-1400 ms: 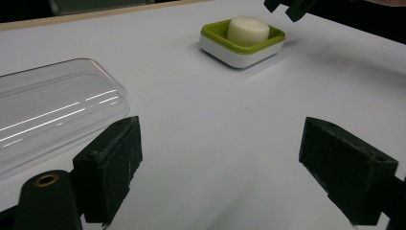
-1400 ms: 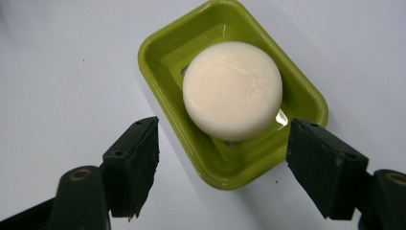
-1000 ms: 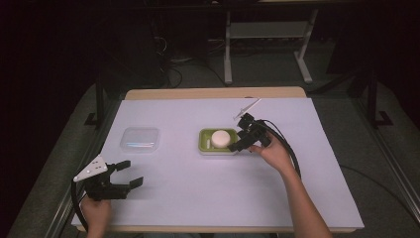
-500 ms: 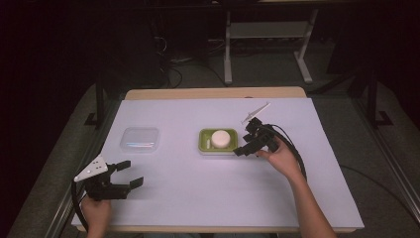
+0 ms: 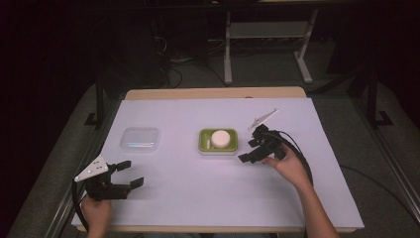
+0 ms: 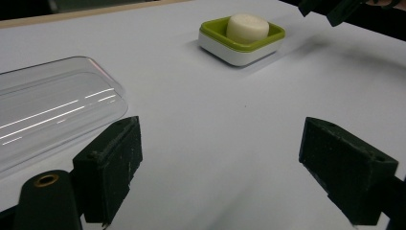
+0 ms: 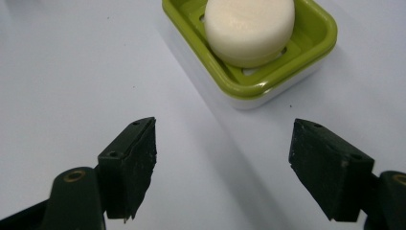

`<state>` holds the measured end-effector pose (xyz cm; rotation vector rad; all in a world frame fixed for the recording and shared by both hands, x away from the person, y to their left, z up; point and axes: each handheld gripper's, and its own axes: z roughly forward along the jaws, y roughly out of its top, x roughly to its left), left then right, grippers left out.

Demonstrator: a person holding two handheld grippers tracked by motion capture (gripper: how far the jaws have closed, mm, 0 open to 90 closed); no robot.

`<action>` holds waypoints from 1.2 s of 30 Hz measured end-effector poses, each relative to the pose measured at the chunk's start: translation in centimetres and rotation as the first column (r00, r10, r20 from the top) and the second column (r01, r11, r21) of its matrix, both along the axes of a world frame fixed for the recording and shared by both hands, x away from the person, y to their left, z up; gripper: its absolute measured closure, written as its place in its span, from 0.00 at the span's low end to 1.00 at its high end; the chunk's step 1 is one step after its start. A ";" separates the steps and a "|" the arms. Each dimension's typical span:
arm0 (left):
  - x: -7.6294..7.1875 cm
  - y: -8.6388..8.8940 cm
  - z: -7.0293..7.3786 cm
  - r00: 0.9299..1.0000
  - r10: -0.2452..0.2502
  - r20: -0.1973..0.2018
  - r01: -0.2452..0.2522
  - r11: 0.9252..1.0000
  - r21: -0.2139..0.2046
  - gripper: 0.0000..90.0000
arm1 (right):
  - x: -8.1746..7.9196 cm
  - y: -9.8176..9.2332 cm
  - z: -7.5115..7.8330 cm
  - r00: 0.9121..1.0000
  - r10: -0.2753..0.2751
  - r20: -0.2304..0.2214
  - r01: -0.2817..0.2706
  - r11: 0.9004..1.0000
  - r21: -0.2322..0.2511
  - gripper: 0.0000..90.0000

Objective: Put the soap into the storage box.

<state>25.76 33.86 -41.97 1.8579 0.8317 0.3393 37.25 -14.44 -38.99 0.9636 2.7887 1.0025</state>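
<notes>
A: White-covered surface, dark floor behind. Round white soap bar sits in a green-and-white rectangular soap dish near the middle of the surface.

B: Tools?

A: Right tool just right of the dish, jaws spread wide, nothing between them. Left tool near the front left corner, also wide, nothing held.

B: Anything else?

A: Clear plastic rectangular lid lying flat left of the dish, well apart from it.
</notes>
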 end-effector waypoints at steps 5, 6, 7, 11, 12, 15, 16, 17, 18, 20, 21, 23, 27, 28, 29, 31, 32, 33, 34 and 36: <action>0.0 0.0 0.0 1.000 0.001 0.000 -0.001 1.000 0.002 0.16 | -0.8 -0.8 0.0 1.000 -0.010 0.002 0.010 1.000 0.011 0.27; 0.0 0.0 0.0 1.000 0.002 0.000 -0.002 1.000 0.002 0.16 | -0.9 -1.0 -0.1 1.000 -0.009 0.009 0.009 1.000 0.014 0.27; 0.0 0.0 0.0 1.000 0.002 -0.001 -0.002 1.000 0.001 0.16 | -1.0 -1.2 -0.1 1.000 -0.014 0.010 0.014 1.000 0.016 0.27; 0.0 0.0 0.0 1.000 0.005 -0.001 -0.005 1.000 -0.001 0.16 | -1.6 -1.6 0.1 1.000 -0.023 0.003 0.023 1.000 0.020 0.26; 0.0 0.0 0.0 1.000 0.004 -0.001 -0.004 1.000 -0.001 0.16 | -1.6 -1.8 0.1 1.000 -0.017 0.010 0.017 1.000 0.020 0.26; 0.0 0.0 0.0 1.000 0.005 0.000 -0.005 1.000 -0.001 0.16 | -2.0 -2.1 0.2 1.000 -0.027 0.006 0.027 0.999 0.023 0.25; 0.0 0.0 0.0 1.000 0.005 0.000 -0.005 1.000 -0.001 0.16 | -2.1 -2.1 0.1 1.000 -0.027 0.012 0.027 0.999 0.024 0.23; 0.0 0.0 0.0 1.000 0.005 0.001 -0.005 1.000 -0.001 0.16 | -2.2 -2.2 0.1 0.999 -0.030 0.011 0.030 0.999 0.022 0.23; 0.0 0.0 0.0 1.000 0.005 0.001 -0.005 1.000 0.000 0.16 | -2.3 -2.2 0.0 1.000 -0.030 0.009 0.030 0.999 0.022 0.23; 0.0 0.0 0.0 1.000 0.006 0.000 -0.006 1.000 -0.001 0.16 | -2.5 -2.4 -0.1 0.999 -0.031 0.008 0.030 0.999 0.019 0.23; 0.0 0.0 0.0 1.000 0.007 0.000 -0.007 1.000 0.000 0.16 | -2.5 -2.4 -0.2 1.000 -0.031 0.006 0.031 0.999 0.017 0.23; 0.0 0.0 0.0 1.000 0.008 0.000 -0.008 1.000 -0.003 0.16 | -2.7 -2.6 -0.4 1.000 -0.031 0.006 0.031 0.999 0.015 0.23; 0.0 0.0 0.0 1.000 0.006 -0.001 -0.006 1.000 0.000 0.16 | -3.1 -3.1 -0.6 0.999 -0.037 0.002 0.037 0.999 0.015 0.23; 0.0 0.0 0.0 1.000 0.005 -0.001 -0.005 1.000 0.000 0.16 | -3.2 -3.2 -0.6 0.999 -0.038 0.002 0.038 0.999 0.011 0.23; 0.0 0.0 0.0 1.000 0.005 0.000 -0.005 1.000 0.000 0.16 | -3.3 -3.3 -0.6 0.999 -0.042 0.002 0.042 0.999 0.011 0.23; 0.0 0.0 0.0 1.000 0.005 0.000 -0.005 1.000 0.000 0.16 | -3.5 -3.6 -0.8 0.999 -0.043 0.002 0.043 0.999 0.013 0.23; 0.0 0.0 0.0 1.000 0.005 0.002 -0.005 1.000 -0.001 0.16 | -3.6 -3.7 -0.8 0.999 -0.044 0.003 0.044 0.999 0.012 0.23; 0.0 0.0 0.0 1.000 0.005 0.002 -0.005 1.000 0.000 0.16 | -3.7 -3.8 -0.9 0.999 -0.046 0.001 0.046 0.999 0.013 0.23; 0.0 0.0 0.0 1.000 0.006 0.001 -0.006 1.000 -0.001 0.16 | -3.8 -3.9 -0.9 0.999 -0.043 0.005 0.043 0.999 0.015 0.23; 0.0 0.0 0.0 1.000 0.005 0.000 -0.005 1.000 0.000 0.16 | -4.1 -4.1 -1.0 0.999 -0.052 0.000 0.052 0.998 0.020 0.23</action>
